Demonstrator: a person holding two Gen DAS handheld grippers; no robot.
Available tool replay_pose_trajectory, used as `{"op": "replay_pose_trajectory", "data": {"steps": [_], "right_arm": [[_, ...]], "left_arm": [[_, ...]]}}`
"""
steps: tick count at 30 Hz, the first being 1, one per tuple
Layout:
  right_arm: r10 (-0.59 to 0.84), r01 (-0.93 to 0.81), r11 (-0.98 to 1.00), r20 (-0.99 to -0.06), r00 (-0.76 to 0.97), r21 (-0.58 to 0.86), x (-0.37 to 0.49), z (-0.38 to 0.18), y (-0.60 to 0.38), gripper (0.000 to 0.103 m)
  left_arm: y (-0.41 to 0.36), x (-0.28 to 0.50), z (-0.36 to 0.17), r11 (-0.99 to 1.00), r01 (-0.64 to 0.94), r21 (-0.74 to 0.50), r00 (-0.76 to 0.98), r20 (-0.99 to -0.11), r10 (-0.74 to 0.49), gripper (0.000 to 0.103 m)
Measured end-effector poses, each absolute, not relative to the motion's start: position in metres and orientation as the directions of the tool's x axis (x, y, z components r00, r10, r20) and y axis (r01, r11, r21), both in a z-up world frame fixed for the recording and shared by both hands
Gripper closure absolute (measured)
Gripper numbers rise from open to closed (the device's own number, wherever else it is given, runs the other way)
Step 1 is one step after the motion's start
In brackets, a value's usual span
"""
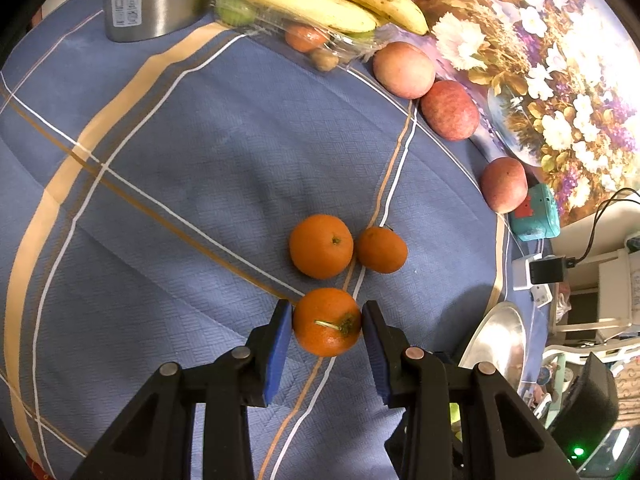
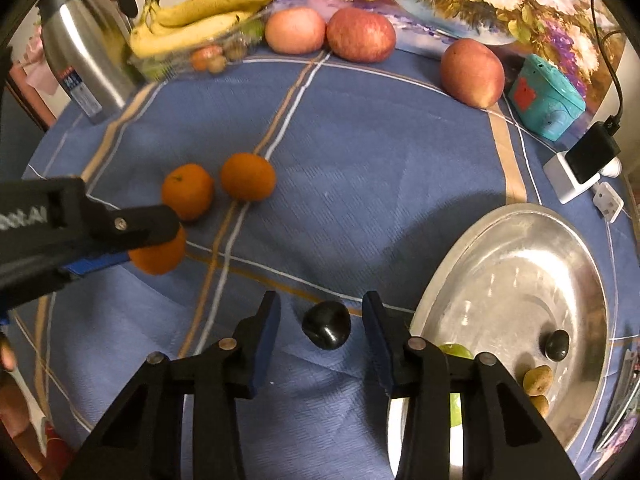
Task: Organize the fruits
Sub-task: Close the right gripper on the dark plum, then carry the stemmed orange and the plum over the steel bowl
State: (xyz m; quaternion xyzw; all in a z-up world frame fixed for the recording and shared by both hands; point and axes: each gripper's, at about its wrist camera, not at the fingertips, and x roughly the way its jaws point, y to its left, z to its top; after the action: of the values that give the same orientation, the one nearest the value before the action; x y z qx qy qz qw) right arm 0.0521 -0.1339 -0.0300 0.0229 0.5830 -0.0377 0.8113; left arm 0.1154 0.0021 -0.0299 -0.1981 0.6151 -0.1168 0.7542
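Observation:
My left gripper (image 1: 327,320) is shut on an orange (image 1: 327,322) with a short stem, its blue pads touching both sides. The right wrist view shows this orange (image 2: 160,256) lifted a little above the cloth. Two more oranges (image 1: 321,246) (image 1: 381,250) lie just beyond it. My right gripper (image 2: 321,320) is open around a small dark plum (image 2: 327,325) that lies on the cloth, with gaps on both sides. A steel plate (image 2: 580,248) at the right holds another dark plum (image 2: 556,344), small brown fruits (image 2: 537,379) and a green one.
Three red apples (image 2: 361,35) (image 2: 295,30) (image 2: 472,73) line the far edge. Bananas (image 2: 200,20) lie on a clear tray of small fruits. A steel flask (image 2: 86,52) stands far left. A teal box (image 2: 546,96) and a charger with cable (image 2: 580,164) sit at the right.

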Motion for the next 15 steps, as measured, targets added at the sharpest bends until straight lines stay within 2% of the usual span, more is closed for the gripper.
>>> {"op": "replay_pose_trajectory", "data": {"steps": [6,12,15], "right_arm": [[-0.062,0.082,0.996,-0.954,0.294,-0.039,0.0528,-0.0388,-0.1358,0.065],[-0.054,0.08,0.996,-0.955,0.293,-0.032,0.0525,-0.0394,-0.1366,0.075],[-0.054,0.075,0.997,-0.954,0.296,-0.034,0.0533,-0.0385,-0.1351,0.076]], "left_arm": [[0.0016,0.1157,-0.0306,0.893,-0.065,-0.445,0.213,-0.881,-0.423,0.065],[0.001,0.1151,-0.0308,0.893,-0.069,-0.444,0.214,-0.881,-0.422,0.065],[0.0009,0.1152,-0.0303,0.893,-0.068,-0.444,0.216,-0.881,-0.422,0.065]]}}
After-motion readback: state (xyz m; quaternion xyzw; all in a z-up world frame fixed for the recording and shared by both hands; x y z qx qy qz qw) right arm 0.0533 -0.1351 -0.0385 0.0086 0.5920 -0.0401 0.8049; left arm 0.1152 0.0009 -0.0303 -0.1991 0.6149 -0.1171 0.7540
